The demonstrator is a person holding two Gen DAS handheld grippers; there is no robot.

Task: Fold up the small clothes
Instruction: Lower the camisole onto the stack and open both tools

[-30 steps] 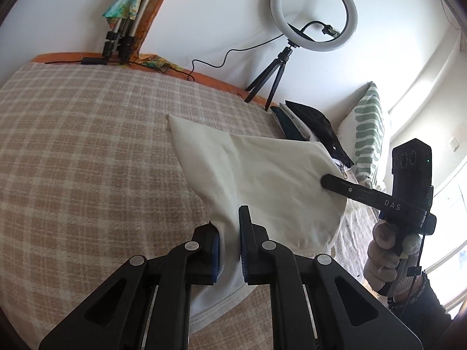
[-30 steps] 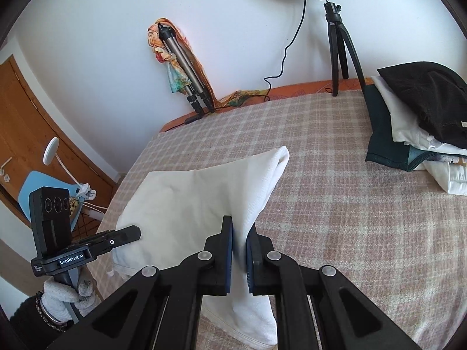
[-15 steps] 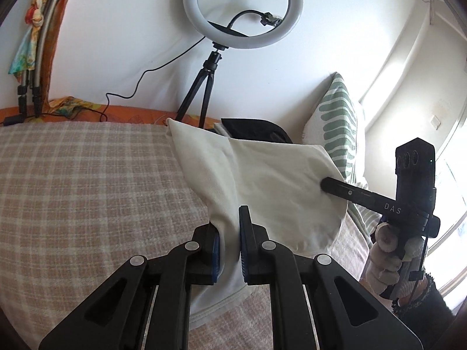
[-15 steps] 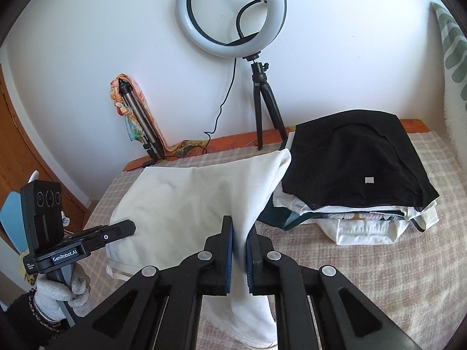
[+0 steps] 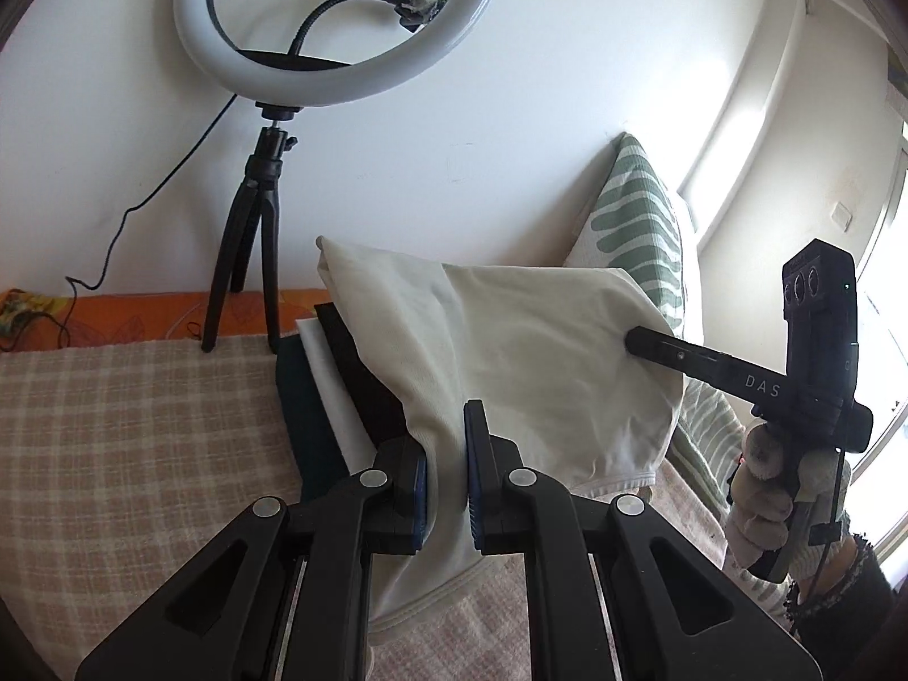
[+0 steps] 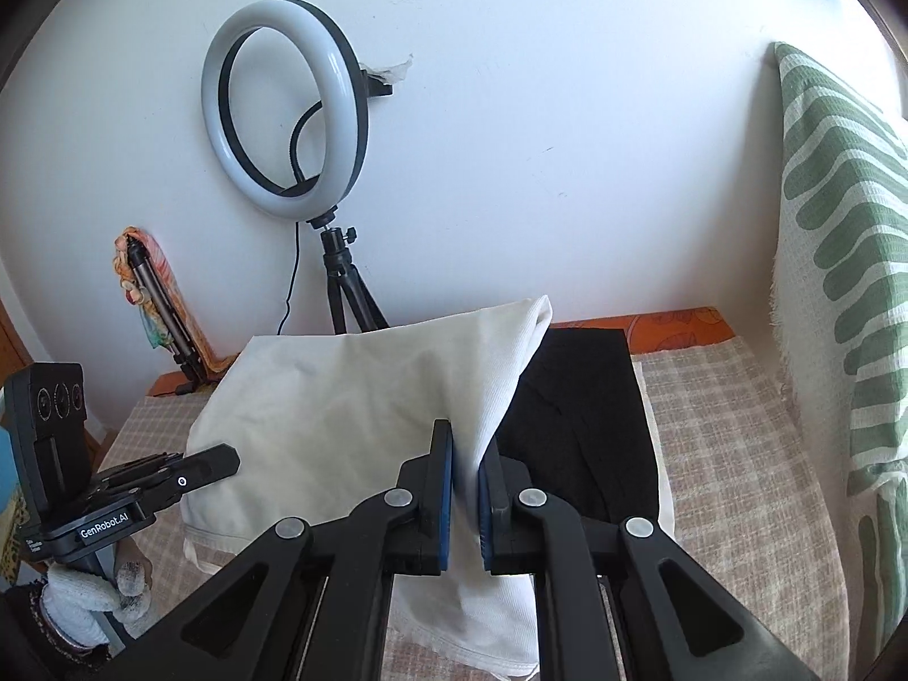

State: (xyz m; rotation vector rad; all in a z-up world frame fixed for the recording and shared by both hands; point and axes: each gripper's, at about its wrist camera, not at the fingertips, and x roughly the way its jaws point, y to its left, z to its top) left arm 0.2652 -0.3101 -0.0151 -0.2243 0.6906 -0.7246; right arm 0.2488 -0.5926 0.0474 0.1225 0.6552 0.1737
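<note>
A folded cream-white garment [image 5: 511,352] [image 6: 352,408] hangs in the air between both grippers, held flat above the bed. My left gripper [image 5: 445,454] is shut on its near edge; in the right wrist view that same gripper [image 6: 227,457] pinches the cloth's left side. My right gripper [image 6: 465,471] is shut on the cloth's other edge, and its fingers [image 5: 652,340] reach into the fabric from the right. Under and beyond the cloth lies a stack of folded clothes [image 5: 340,374] with a black piece [image 6: 579,408] on top.
The bed has a beige checked cover [image 5: 142,425] [image 6: 732,454]. A ring light on a small tripod [image 5: 272,227] [image 6: 335,284] stands at the wall. A green-striped pillow [image 5: 641,227] [image 6: 840,284] leans at the right. Gloved hands [image 5: 760,488] [image 6: 85,601] grip the handles.
Both grippers carried the cream garment across the bed and upward toward the clothes stack by the wall; it now hovers over the stack. Both grips stayed shut.
</note>
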